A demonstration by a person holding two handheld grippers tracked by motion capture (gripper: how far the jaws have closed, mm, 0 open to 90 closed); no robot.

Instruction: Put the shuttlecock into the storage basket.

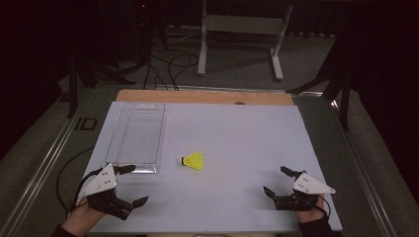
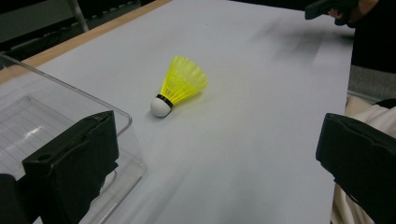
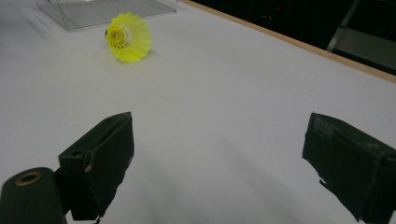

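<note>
The left tongs (image 1: pixel 134 185) sit by the near left corner of the table (image 1: pixel 237 133). The jaws are spread wide and hold nothing. They rest just by the near end of the clear box (image 1: pixel 136 133), so my guess is they are waiting there and ready to help.

The clear box lies along the left side of the table, from near the far edge down to the left tongs. It is a long, see-through tray with low walls. Nothing is in it. You can look right through the bottom to the table.

Just to the right of the box's near end lies a yellow shuttlecock (image 1: pixel 192 160). It is on its side on the bare table, close to the box but not touching it. Its white tip points at the box and its yellow skirt points to the right. It is near the middle of the table, a bit toward the near edge. It looks like the thing to pick up, and the open box beside it looks like the place for it to go.

The right tongs (image 1: pixel 277 181) sit by the near right corner, well apart from the shuttlecock. Their jaws are wide open too, with nothing between them. They point toward the shuttlecock, so they may be the ones that go and get it.
</note>
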